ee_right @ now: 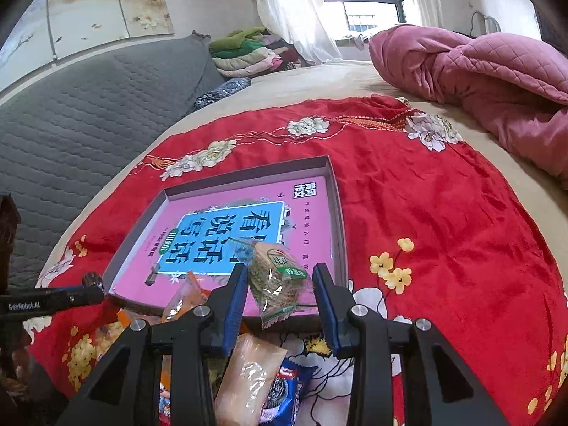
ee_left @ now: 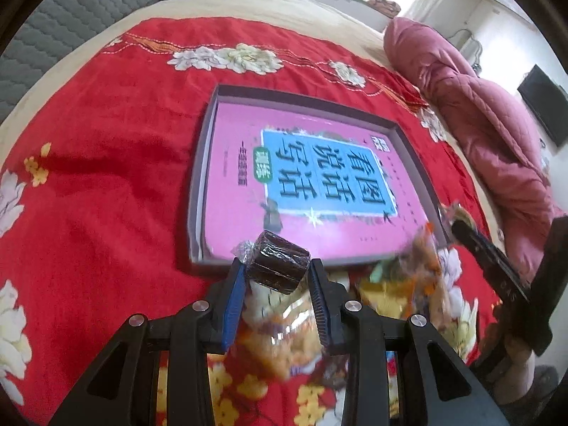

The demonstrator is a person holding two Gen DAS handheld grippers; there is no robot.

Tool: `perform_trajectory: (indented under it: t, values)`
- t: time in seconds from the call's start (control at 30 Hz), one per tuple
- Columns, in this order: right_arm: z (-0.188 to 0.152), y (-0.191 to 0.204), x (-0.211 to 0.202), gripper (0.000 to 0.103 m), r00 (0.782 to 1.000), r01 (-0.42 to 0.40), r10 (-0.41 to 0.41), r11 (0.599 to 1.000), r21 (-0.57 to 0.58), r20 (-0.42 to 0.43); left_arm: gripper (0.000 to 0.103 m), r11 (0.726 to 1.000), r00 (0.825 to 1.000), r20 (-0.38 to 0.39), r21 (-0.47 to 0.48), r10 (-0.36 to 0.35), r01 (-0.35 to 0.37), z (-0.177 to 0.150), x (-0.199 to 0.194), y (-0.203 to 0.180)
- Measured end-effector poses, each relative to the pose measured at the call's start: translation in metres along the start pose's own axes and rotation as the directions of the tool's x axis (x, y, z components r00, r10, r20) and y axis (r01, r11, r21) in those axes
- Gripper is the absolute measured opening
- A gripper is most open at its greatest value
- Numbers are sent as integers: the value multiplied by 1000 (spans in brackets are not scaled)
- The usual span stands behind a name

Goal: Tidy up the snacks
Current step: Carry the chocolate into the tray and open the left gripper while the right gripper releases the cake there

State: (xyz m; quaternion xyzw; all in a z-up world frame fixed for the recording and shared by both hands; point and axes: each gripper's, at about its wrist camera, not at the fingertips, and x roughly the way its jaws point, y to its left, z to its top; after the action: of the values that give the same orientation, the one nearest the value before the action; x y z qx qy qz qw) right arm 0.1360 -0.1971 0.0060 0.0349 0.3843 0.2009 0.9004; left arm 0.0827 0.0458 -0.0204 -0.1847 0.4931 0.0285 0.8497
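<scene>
A shallow grey box (ee_left: 204, 163) with a pink book cover inside lies on the red floral cloth; it also shows in the right wrist view (ee_right: 335, 191). My left gripper (ee_left: 277, 269) is shut on a dark brown wrapped snack (ee_left: 277, 266), held just before the box's near edge. My right gripper (ee_right: 280, 284) holds a clear-wrapped round biscuit pack (ee_right: 277, 277) between its blue pads, over the box's near right corner. A pile of loose snack packets (ee_right: 248, 372) lies below the grippers on the cloth, blurred in the left wrist view (ee_left: 280, 337).
A pink quilt (ee_right: 497, 81) is bunched at the right of the bed. A grey padded headboard (ee_right: 88, 113) runs along the left. Folded clothes (ee_right: 248, 53) sit at the far side. The right gripper's arm (ee_left: 497, 269) shows at the right in the left wrist view.
</scene>
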Motion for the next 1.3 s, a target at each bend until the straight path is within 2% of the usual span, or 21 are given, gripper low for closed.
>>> perform_trajectory:
  t: [0.2, 0.43, 0.8, 1.3]
  values:
    - [0, -1, 10, 38, 1000, 17, -17, 1000, -1, -13, 36, 1000, 1000, 22, -3, 20, -20, 21, 14, -3]
    - [-2, -5, 20, 38, 998, 55, -55, 998, 1, -38, 36, 999, 1000, 8, -22, 29, -28, 34, 33, -4]
    - [-7, -4, 27, 39, 993, 101, -102, 995, -23, -54, 36, 999, 999, -33, -33, 33, -34, 33, 49, -2]
    - [-9, -5, 22, 44, 996, 73, -73, 997, 3, -51, 38, 998, 997, -67, -45, 33, -36, 28, 55, 4]
